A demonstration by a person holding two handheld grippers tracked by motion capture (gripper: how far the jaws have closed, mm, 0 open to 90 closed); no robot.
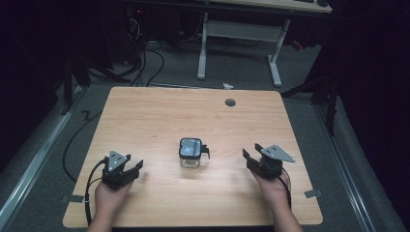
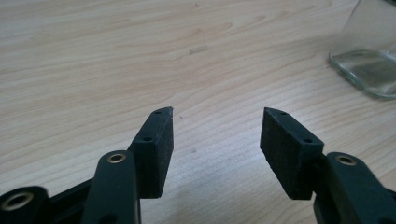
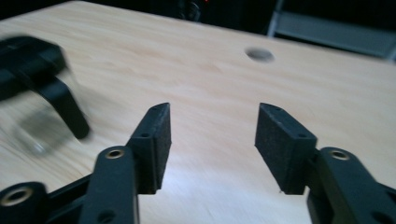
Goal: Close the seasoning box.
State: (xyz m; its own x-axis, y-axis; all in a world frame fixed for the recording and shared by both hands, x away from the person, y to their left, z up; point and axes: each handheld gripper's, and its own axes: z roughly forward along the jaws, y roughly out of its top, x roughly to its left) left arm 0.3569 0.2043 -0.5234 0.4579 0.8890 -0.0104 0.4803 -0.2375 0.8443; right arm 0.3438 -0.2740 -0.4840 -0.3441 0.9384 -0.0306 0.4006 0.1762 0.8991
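From the high view, a small glass jar (image 1: 190, 153) with a dark clamp lid is seen standing upright near the middle of the wooden bench (image 1: 145, 116); the left tongs (image 1: 126, 170) are held to the jar's left and the right tongs (image 1: 252, 160) to its right, both well apart from it and resting low over the bench, with a round cable hole (image 1: 230, 102) lying beyond the jar toward the far edge. In the left gripper view, the left tongs (image 2: 217, 122) are shown spread with nothing between them, and only the clear lower wall of the jar (image 2: 369, 56) is caught off to one side of the jaws. In the right gripper view, the right tongs (image 3: 213, 120) are likewise spread and empty, the jar (image 3: 37, 93) is blurred at the far side of the frame with its black latch lever hanging down, and the cable hole (image 3: 259, 54) sits beyond. Since neither pair is lined up on the jar, a sideways approach is judged likely to nudge or tip it; smooth glass may slip in a light pinch, and the loose latch may be snagged by a jaw.
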